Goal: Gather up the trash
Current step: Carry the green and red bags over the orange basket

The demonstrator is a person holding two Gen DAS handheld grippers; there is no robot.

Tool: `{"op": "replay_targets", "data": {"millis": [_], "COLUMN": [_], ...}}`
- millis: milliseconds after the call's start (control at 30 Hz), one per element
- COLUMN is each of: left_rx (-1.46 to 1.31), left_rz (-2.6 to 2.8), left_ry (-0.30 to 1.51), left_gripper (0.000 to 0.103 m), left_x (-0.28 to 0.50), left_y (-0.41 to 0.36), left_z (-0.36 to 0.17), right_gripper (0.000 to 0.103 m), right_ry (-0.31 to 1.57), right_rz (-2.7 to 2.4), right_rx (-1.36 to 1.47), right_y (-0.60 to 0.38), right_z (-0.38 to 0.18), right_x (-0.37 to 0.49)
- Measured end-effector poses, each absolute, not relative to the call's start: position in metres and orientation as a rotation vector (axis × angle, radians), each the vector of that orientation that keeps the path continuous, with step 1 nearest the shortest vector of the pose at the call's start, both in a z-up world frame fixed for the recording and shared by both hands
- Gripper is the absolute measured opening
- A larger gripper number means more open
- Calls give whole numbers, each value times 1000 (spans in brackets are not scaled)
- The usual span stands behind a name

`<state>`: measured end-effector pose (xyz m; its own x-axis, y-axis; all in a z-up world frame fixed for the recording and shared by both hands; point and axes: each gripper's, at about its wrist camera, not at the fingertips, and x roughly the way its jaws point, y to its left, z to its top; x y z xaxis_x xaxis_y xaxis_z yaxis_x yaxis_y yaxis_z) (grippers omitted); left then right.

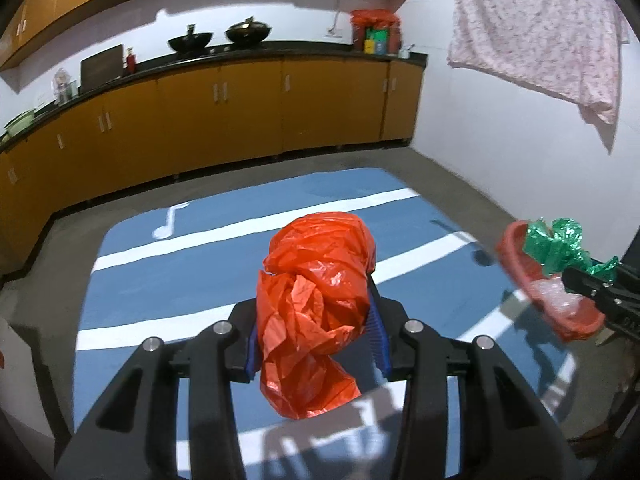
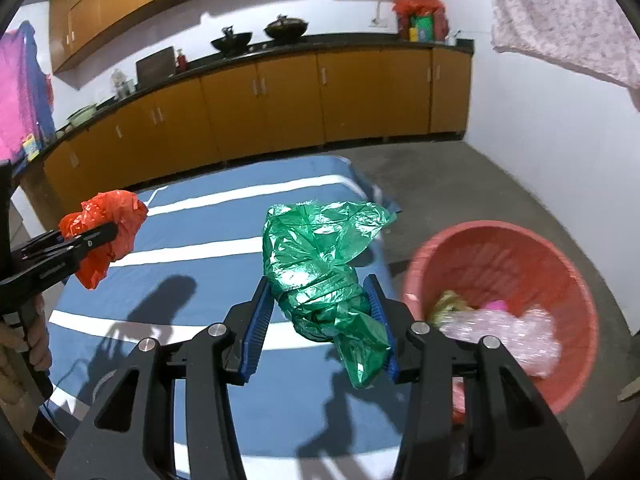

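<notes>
My left gripper (image 1: 316,308) is shut on a crumpled orange plastic bag (image 1: 316,300) and holds it above the blue striped table; it also shows in the right wrist view (image 2: 104,236) at the left. My right gripper (image 2: 320,304) is shut on a crumpled green plastic bag (image 2: 320,264), held above the table's right side. The green bag also shows in the left wrist view (image 1: 560,244) at the right. A red basin (image 2: 560,264) on the floor to the right holds trash, including clear and pink wrappers (image 2: 504,332).
A blue table cover with white stripes (image 1: 192,276) lies below both grippers. Yellow kitchen cabinets (image 1: 240,112) with woks on the counter run along the back wall. A floral cloth (image 1: 536,28) hangs at the upper right. The floor is grey concrete (image 2: 460,192).
</notes>
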<state>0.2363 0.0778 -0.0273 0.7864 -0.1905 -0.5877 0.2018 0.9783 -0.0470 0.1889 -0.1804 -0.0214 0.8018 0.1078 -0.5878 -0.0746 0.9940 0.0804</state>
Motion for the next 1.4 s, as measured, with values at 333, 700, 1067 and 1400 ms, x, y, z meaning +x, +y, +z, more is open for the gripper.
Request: {"op": "replay_targets", "data": {"millis": [333,700,1067,1400], "left_rx": [36,57,38,49], "left_rz": [-298,-361,-384,-412], "left_ry": [593,554,567,580], "left_gripper": [42,42,42,42], "left_x": [202,173,164,166], "left_y": [16,-41,-75,-98], "left_z": [-8,8,10,7], "right_gripper": [47,47,47,47], "right_ry": [554,526,513,504], "right_rz": [-19,-117,-158,-204], "right_rx": [51,81,105,126], "right_y": [-216,-244,-255,-271], "right_z": [-5,-4,-3,-3], "right_x": [149,130,121,114]}}
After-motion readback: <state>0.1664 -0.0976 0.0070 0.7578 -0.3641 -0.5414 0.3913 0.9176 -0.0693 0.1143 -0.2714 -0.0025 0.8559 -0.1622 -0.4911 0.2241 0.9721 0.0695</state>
